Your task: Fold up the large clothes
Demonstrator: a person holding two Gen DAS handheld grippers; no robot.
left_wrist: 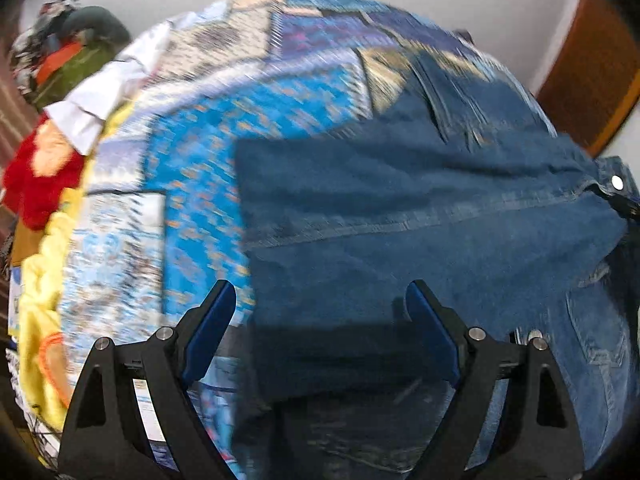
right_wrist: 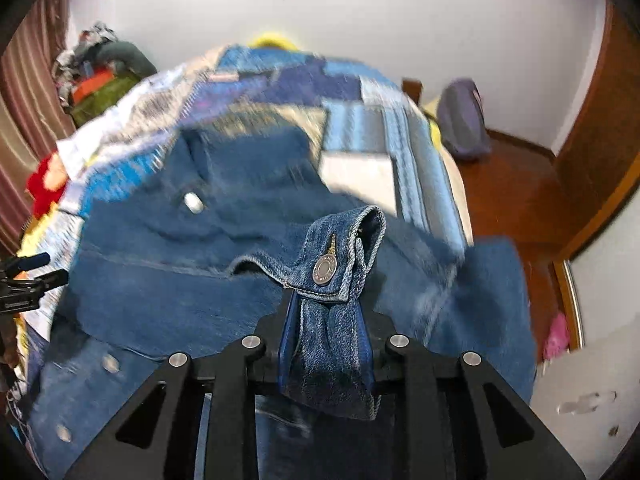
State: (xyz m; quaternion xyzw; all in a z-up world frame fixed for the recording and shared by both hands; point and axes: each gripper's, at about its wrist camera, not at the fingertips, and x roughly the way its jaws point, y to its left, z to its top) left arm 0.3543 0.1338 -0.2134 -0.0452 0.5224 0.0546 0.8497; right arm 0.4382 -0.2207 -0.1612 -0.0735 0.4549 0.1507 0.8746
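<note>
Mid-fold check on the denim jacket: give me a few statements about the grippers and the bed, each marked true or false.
1. The right gripper is clamped on the denim jacket's buttoned cuff. True.
2. The left gripper is shut on the jacket. False: its jaws stand wide open over the denim, gripping nothing.
3. The jacket lies on a blue patchwork quilt. True.
4. The cuff's metal button is missing. False: it shows plainly on the cuff.
5. A heap of clothes sits at the far left of the bed. True.
</note>
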